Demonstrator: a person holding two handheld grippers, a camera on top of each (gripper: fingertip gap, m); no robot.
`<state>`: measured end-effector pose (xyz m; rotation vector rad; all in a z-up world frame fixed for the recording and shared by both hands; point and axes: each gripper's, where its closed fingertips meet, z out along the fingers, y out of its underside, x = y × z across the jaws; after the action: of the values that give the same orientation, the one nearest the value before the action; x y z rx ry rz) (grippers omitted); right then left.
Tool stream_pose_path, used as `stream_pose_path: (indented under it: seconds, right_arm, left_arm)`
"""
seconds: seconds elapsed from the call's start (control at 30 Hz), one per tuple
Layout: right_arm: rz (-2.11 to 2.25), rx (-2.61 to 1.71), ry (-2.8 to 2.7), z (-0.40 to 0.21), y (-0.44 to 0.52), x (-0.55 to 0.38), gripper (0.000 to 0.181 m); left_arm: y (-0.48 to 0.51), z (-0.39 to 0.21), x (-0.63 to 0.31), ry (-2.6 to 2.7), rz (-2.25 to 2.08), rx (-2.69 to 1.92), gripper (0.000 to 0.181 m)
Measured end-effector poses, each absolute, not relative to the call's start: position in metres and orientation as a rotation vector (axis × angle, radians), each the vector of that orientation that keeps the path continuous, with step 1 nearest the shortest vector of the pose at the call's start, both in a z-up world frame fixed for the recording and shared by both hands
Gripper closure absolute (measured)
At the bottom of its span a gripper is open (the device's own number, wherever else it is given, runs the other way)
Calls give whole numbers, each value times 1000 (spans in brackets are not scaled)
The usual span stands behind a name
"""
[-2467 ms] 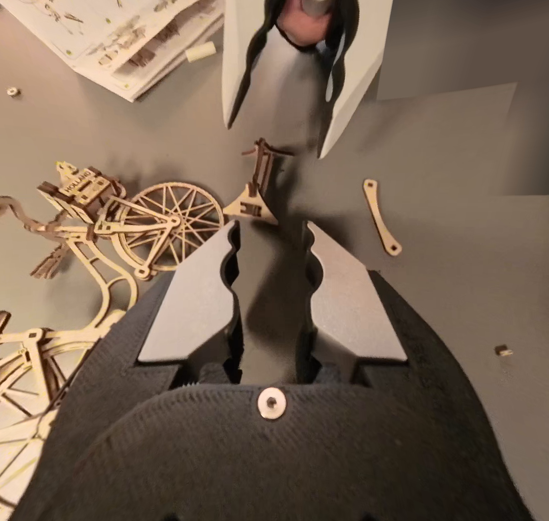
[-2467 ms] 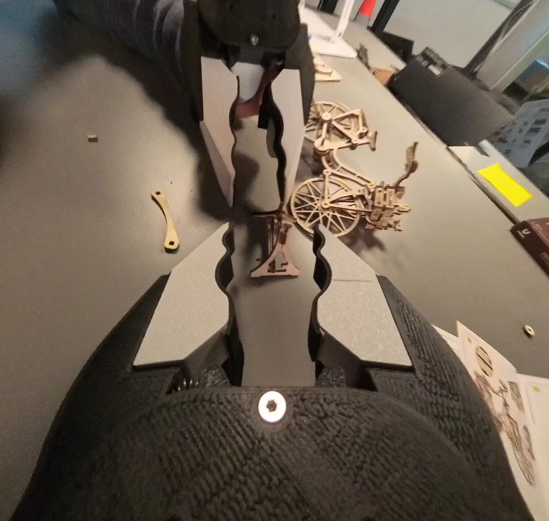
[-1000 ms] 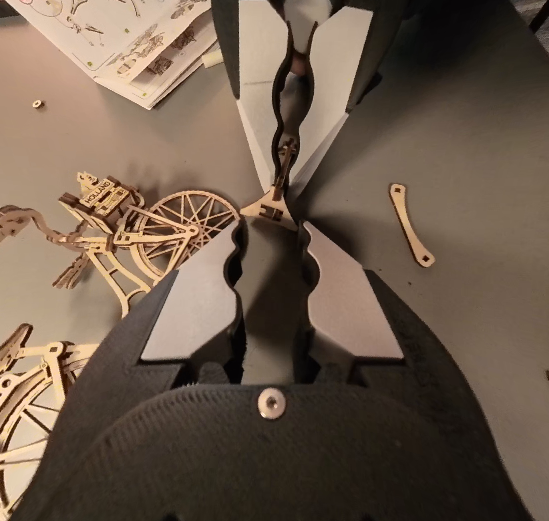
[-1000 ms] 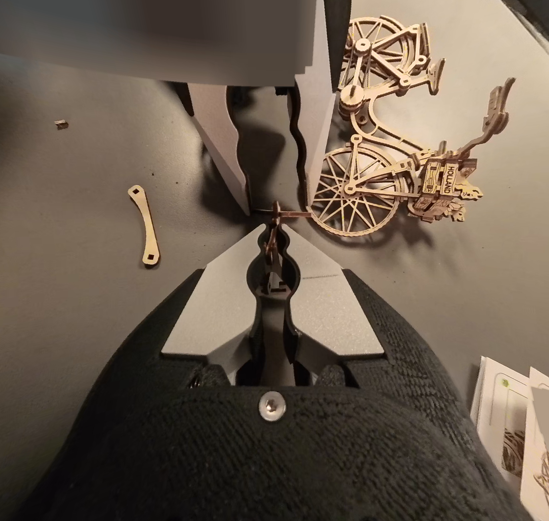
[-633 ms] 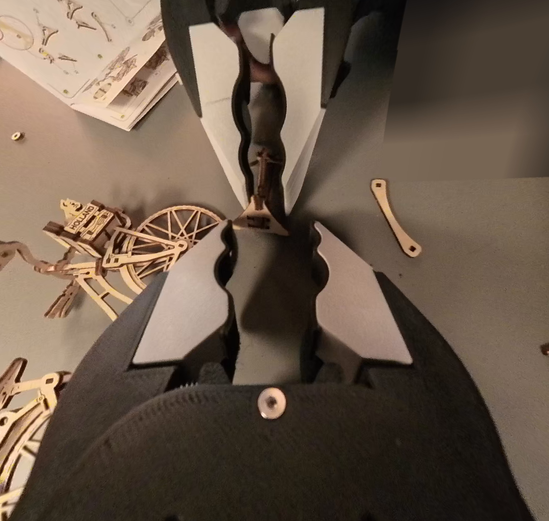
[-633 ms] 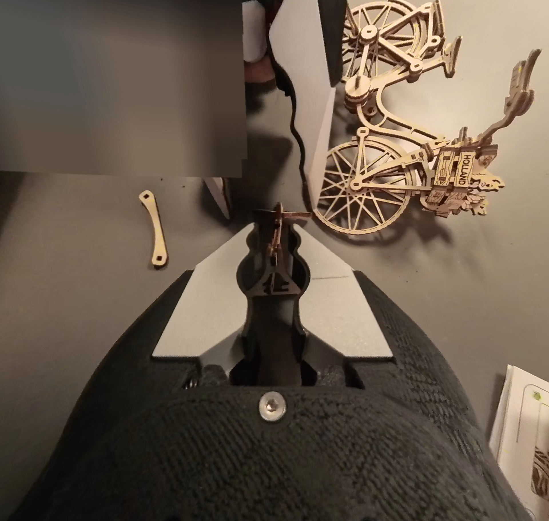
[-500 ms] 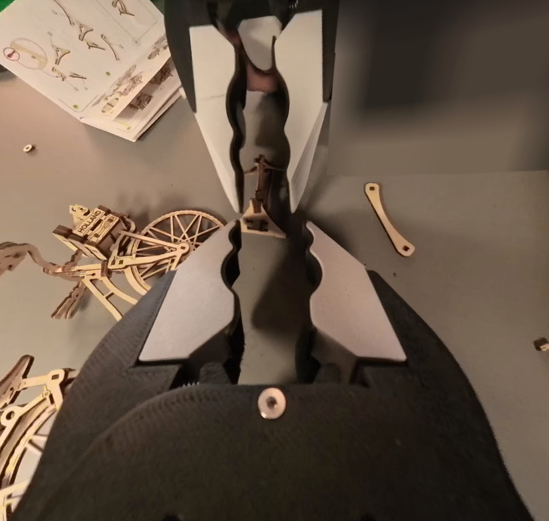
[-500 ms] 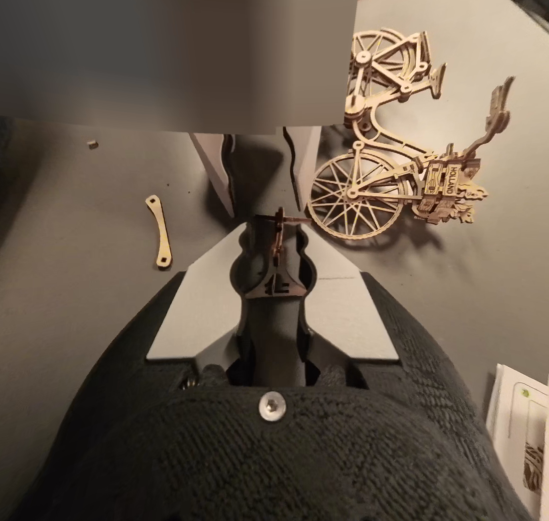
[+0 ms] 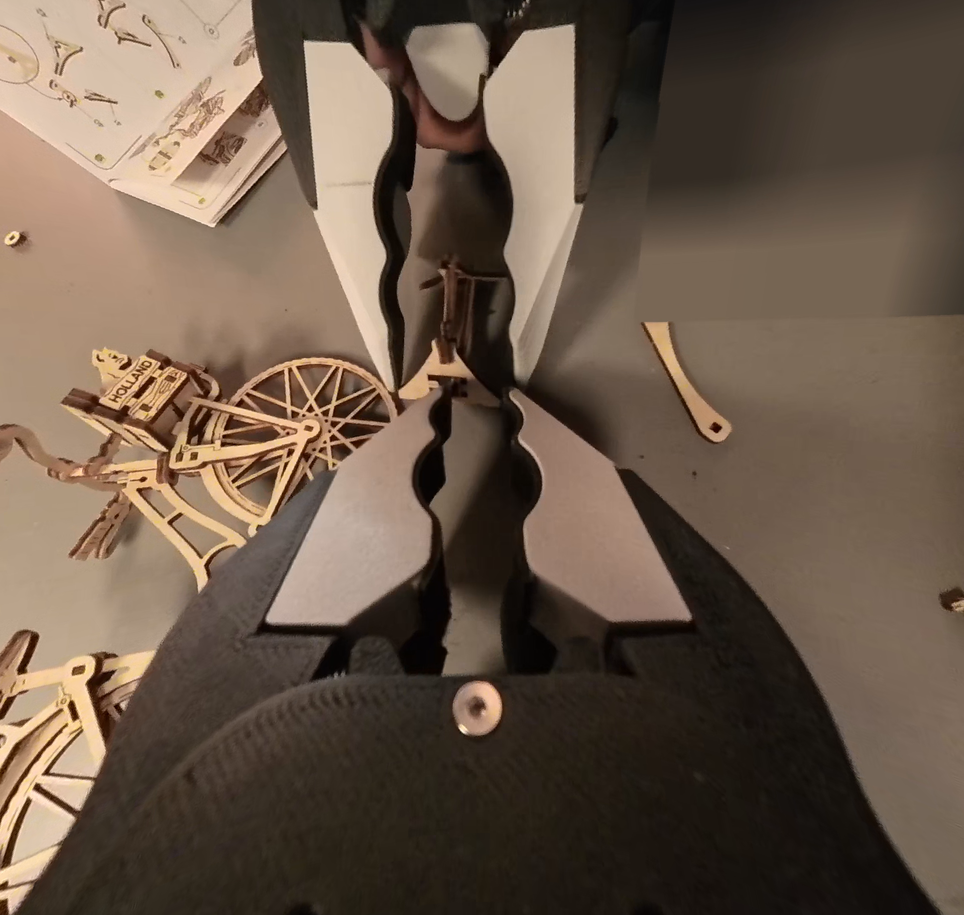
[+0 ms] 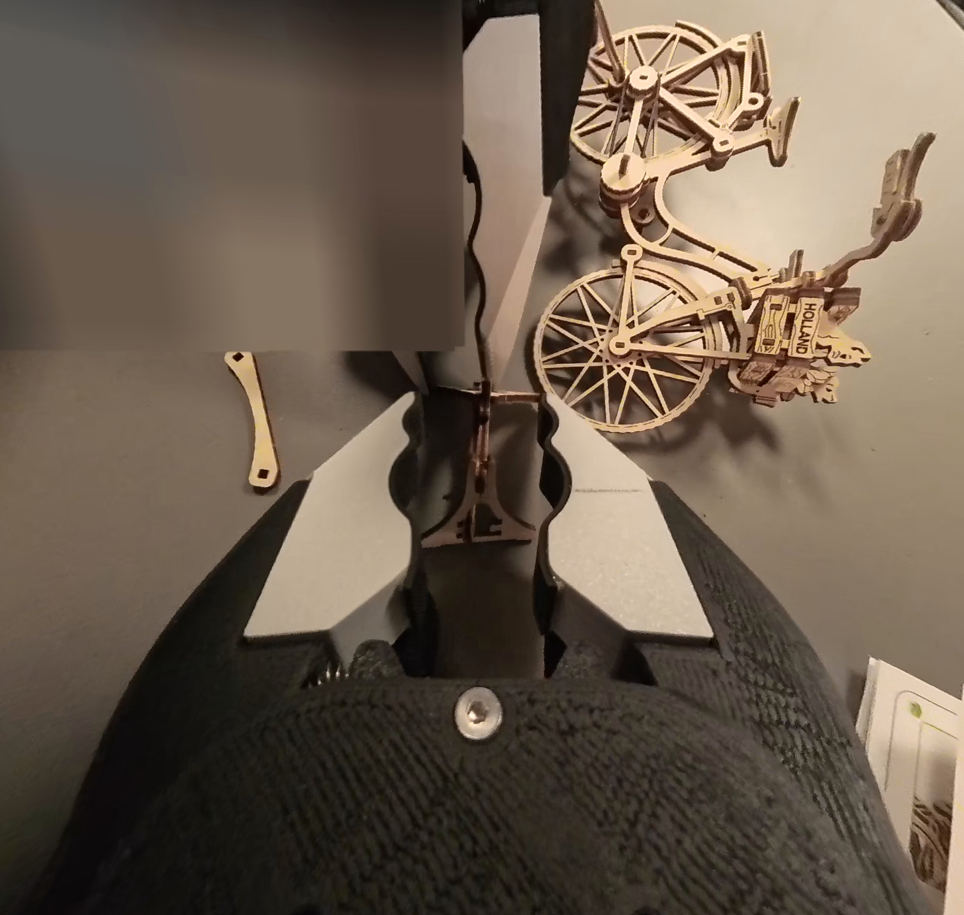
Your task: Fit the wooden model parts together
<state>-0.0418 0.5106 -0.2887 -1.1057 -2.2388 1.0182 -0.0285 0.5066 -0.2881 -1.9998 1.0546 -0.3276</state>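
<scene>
Now the small wooden stand piece (image 10: 477, 517) — a slim upright post on a flared triangular foot — sits on the grey table (image 10: 130, 498) between the fingers of the right gripper (image 10: 477, 410), whose jaws are parted about as wide as the foot; whether the inner faces touch the foot's corners cannot be told. A second ago those jaws were pinched narrow around the post; since then they have spread apart. In the left wrist view the same piece (image 9: 453, 347) stands between the two grippers' tips, which face each other nose to nose, the right gripper (image 9: 451, 368) reaching in from the far side. The left gripper (image 9: 472, 394) has its jaws at a middling gap with nothing between them, much as before, though its tips have come closer to the foot. Beside the grippers, towards the left-hand part of the table in the left wrist view, lies a built wooden bicycle (image 9: 208, 441) on its side, with a small crate (image 9: 138, 402) at its front, and a second bicycle (image 10: 673, 91) lies just beyond it in the right wrist view. No loose parts can be seen in the crate. A curved flat strip (image 9: 683, 384) rests on the other side, well apart from the stand piece. An instruction booklet (image 9: 125, 71) lies at the far left corner of the left wrist view — a tiny ring (image 9: 13, 236) sits near it.
</scene>
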Motion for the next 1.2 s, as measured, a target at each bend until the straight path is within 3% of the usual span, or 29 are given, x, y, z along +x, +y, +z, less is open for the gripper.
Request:
stream_pose_path:
  seconds: [0.53, 0.9, 1.2]
  right_arm:
    - [1095, -1102, -2219, -282, 510, -36, 140]
    - [1135, -1069, -2148, -271, 512, -32, 163]
    - [1083, -1088, -2139, -270, 524, -13, 143]
  left_arm:
    - [504, -288, -26, 1067, -335, -1996, 163]
    - [507, -288, -28, 1046, -322, -2003, 161]
    - [506, -286, -28, 1047, -321, -1983, 162]
